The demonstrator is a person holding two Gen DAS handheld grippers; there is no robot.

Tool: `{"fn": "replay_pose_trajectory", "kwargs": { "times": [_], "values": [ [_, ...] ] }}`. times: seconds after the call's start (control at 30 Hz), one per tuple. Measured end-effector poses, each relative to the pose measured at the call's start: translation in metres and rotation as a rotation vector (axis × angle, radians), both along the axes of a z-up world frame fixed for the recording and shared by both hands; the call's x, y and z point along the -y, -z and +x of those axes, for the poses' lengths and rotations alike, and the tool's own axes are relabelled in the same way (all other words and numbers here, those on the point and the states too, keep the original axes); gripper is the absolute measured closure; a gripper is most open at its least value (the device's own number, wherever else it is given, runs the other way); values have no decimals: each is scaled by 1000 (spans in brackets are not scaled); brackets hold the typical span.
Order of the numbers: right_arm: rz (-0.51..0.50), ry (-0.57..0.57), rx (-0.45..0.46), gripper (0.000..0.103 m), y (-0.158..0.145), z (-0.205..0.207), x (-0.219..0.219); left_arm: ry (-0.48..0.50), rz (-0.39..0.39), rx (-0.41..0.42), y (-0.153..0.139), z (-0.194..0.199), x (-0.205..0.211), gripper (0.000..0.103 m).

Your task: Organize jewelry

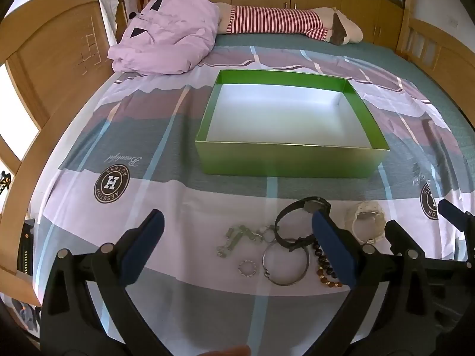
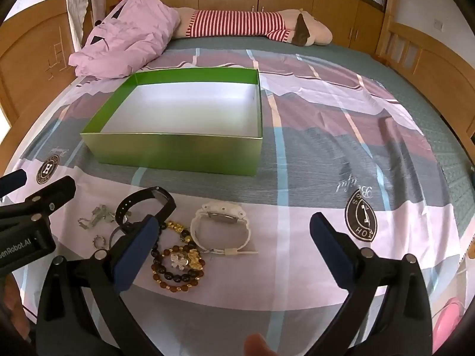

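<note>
An empty green box (image 1: 291, 160) (image 2: 178, 154) with a white floor sits on the bed. In front of it lies the jewelry: a black watch (image 1: 299, 222) (image 2: 148, 204), a white watch (image 1: 366, 222) (image 2: 221, 225), brown and gold bead bracelets (image 1: 325, 264) (image 2: 178, 261), a silver bangle (image 1: 286, 267), a small ring (image 1: 246, 268) (image 2: 99, 241) and a silver charm (image 1: 237, 237) (image 2: 99, 216). My left gripper (image 1: 237, 216) hovers open over the charm and bangle. My right gripper (image 2: 234, 221) hovers open above the white watch. Neither holds anything.
A crumpled pink quilt (image 1: 166, 38) lies at the back left of the patterned bedsheet (image 2: 341, 154). A striped plush toy (image 1: 276, 20) stretches along the far edge. Wooden bed frames (image 1: 50, 68) flank both sides, with cabinets behind. A pink object (image 2: 451, 320) sits below the bed's right corner.
</note>
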State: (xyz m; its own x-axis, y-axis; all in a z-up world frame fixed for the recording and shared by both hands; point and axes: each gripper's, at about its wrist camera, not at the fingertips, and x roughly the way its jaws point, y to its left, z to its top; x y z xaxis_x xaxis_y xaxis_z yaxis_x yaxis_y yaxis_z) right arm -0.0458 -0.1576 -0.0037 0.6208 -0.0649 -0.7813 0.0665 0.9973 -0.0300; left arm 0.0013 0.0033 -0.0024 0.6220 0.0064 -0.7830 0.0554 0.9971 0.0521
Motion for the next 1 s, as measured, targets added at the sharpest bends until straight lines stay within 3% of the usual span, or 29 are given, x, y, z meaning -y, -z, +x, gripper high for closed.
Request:
{"fn": "replay_pose_trajectory", "kwargs": {
  "times": [1.0],
  "values": [
    [11, -19, -4, 1, 1, 1, 0, 2, 5, -2, 0, -1, 2, 2]
  ]
}}
